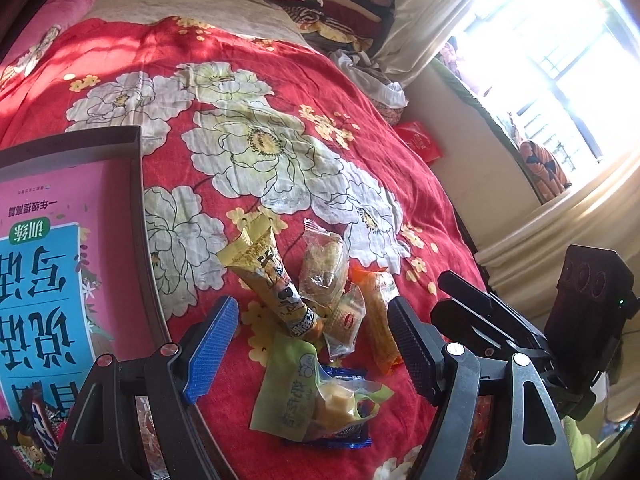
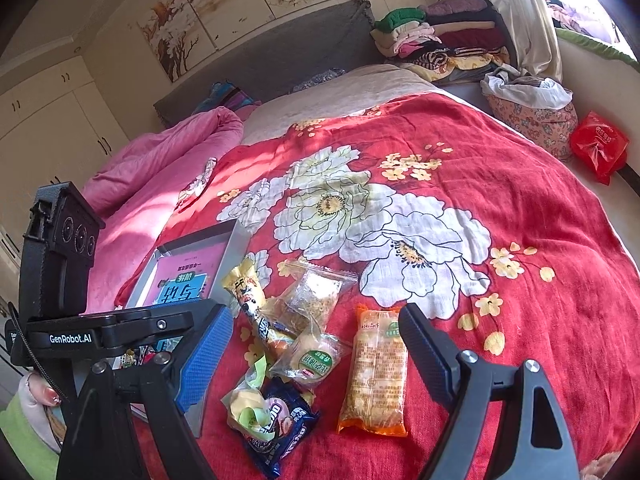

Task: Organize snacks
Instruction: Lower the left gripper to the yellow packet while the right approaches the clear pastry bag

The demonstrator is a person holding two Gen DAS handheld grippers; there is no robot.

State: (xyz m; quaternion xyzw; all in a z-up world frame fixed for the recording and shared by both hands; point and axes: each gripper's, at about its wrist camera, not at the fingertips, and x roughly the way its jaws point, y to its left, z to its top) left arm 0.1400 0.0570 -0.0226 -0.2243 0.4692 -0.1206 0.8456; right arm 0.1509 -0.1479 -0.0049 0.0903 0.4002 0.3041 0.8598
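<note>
Several wrapped snacks lie in a loose pile on the red flowered bedspread [image 1: 320, 92]. In the left wrist view I see a yellow tube snack [image 1: 268, 276], a clear pastry pack [image 1: 322, 266], an orange-edged cake pack [image 1: 380, 316] and a green pack [image 1: 292, 388] over a blue wrapper. My left gripper [image 1: 316, 344] is open and empty just above the pile. My right gripper [image 2: 316, 360] is open and empty over the same pile, with the orange-edged pack [image 2: 376, 372] and the blue wrapper [image 2: 280, 428] between its fingers. A grey tray [image 1: 136, 184] with a pink book [image 1: 48, 264] and some snacks lies to the left.
A pink quilt [image 2: 152, 168] lies along the bed's left side. Folded clothes [image 2: 440, 36] are stacked by the headboard. A red bag [image 2: 598, 146] and a flowered bundle [image 2: 532, 116] sit at the bed's right edge by the window. The tray also shows in the right wrist view [image 2: 236, 240].
</note>
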